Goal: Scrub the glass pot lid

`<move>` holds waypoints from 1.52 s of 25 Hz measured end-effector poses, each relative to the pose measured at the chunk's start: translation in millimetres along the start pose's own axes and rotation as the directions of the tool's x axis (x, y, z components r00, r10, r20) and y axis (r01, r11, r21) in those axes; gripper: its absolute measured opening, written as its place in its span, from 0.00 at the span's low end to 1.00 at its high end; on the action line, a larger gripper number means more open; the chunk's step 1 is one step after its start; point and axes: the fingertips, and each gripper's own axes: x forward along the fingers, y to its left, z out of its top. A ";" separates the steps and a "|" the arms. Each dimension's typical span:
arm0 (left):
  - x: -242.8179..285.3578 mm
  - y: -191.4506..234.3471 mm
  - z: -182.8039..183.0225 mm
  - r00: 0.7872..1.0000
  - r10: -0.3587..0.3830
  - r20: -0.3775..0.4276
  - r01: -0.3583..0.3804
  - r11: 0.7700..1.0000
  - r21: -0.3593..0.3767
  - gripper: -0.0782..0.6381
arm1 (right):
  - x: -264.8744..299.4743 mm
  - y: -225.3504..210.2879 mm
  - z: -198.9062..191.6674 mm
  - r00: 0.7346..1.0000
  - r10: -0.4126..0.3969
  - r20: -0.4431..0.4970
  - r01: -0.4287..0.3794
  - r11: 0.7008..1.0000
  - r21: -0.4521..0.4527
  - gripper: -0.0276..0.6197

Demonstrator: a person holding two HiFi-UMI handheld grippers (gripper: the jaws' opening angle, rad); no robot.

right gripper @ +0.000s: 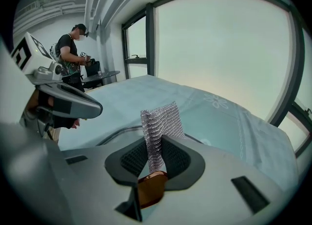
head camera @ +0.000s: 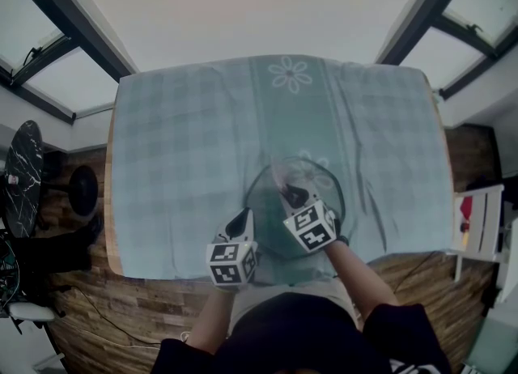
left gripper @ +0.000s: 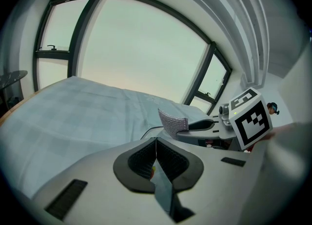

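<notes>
Scrubbing step in hand. Round glass pot lid [head camera: 320, 188] flat on pale green checked tablecloth [head camera: 186, 146], 6 o'clock side of desk. Left tongs [head camera: 241, 220] pressed together on lid rim at 9 o'clock, apparently steadying. Right tongs [head camera: 290, 196] pinching grey mesh scrub cloth [right gripper: 161, 119] over lid centre. Next, by judgement: cloth pressed down and rubbed round, rim kept pinned.

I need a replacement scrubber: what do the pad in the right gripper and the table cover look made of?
Pad: silvery knitted mesh, maybe metallic thread, judging by its glinting open weave. Table cover: soft matte teal cloth, woven checks, creases showing.
</notes>
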 end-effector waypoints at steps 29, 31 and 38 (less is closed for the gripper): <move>-25.9 0.8 -7.6 1.000 -0.017 0.012 0.017 1.000 0.020 0.12 | -19.0 72.0 -23.6 0.996 0.048 -0.070 -0.057 0.990 -0.127 0.16; -28.5 0.7 -7.9 1.000 -0.021 0.014 0.021 0.999 0.026 0.12 | -21.6 76.1 -26.7 0.996 0.043 -0.077 -0.052 0.991 -0.124 0.16; -42.0 -0.6 -11.9 0.999 -0.047 0.001 0.047 0.998 0.048 0.11 | -23.3 94.9 -39.2 0.994 0.039 -0.101 -0.049 0.993 -0.103 0.16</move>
